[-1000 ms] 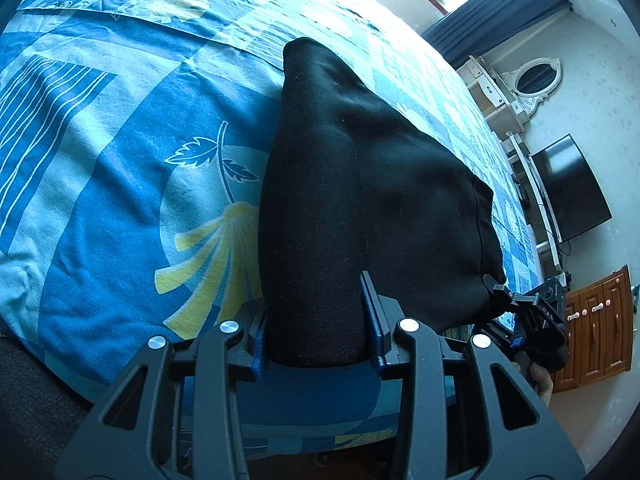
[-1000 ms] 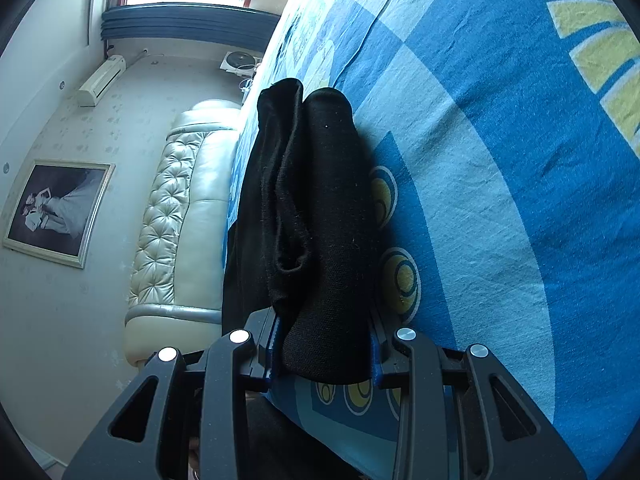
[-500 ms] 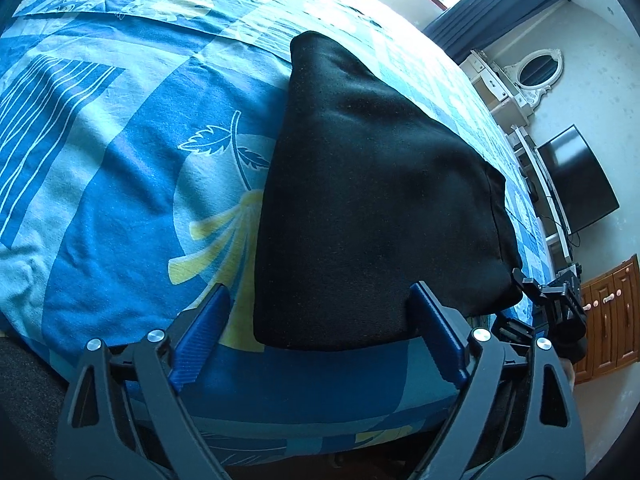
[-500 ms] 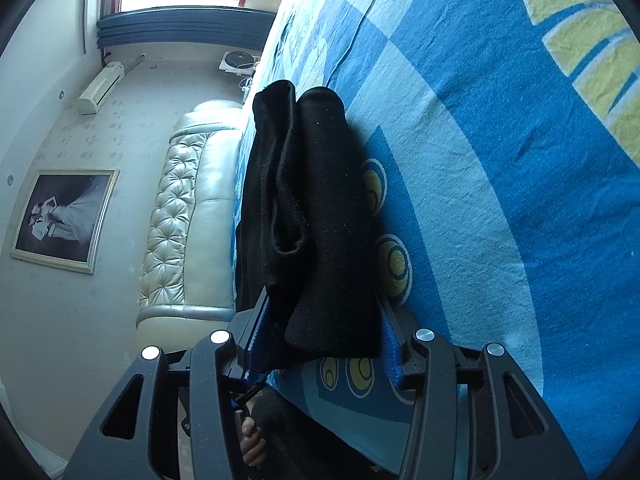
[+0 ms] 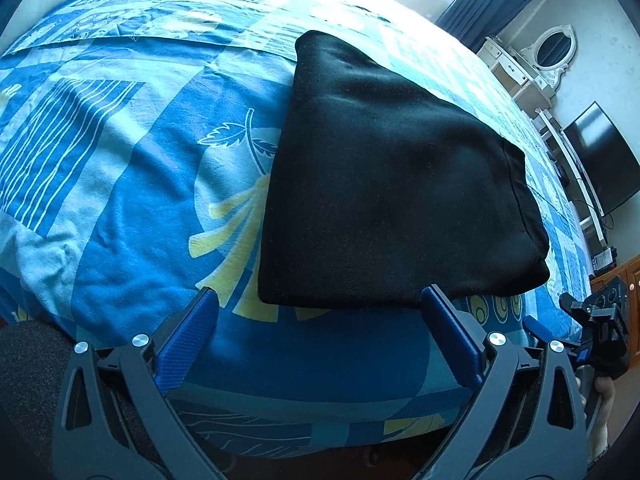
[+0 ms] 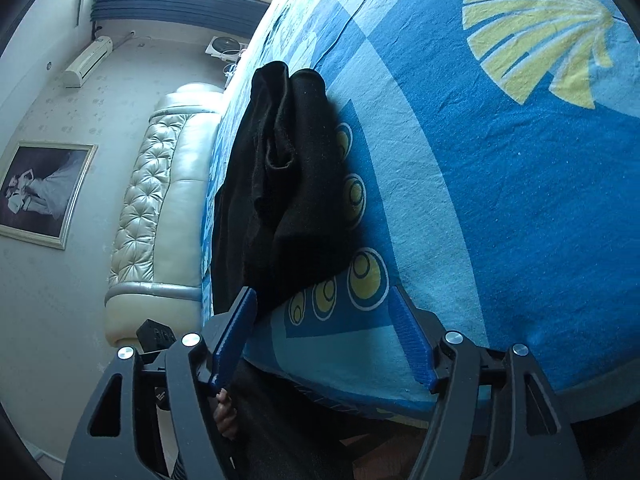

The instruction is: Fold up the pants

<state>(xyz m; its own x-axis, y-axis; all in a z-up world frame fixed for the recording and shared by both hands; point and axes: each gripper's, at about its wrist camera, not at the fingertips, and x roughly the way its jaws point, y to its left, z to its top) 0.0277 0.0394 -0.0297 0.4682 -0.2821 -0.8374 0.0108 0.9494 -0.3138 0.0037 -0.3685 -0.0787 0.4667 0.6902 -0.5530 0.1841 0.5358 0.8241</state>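
Matt black knit pants [image 5: 384, 184] lie on printed cotton-like bedspread [image 5: 132, 184].

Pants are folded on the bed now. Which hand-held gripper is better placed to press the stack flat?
Left. The left hand-held gripper squarely faces the folded pants; the opening right hand-held gripper sits at their corner.

Black pants [image 5: 384, 184], folded into a thick flat bundle, lying on the blue patterned bedsheet [image 5: 132, 208], stacked layered edges toward three o'clock

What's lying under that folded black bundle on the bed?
The folded black pants rest on the blue patterned bedspread; its yellow fan print and ringed circles peek out at the edges. Anything beneath the cloth is hidden.
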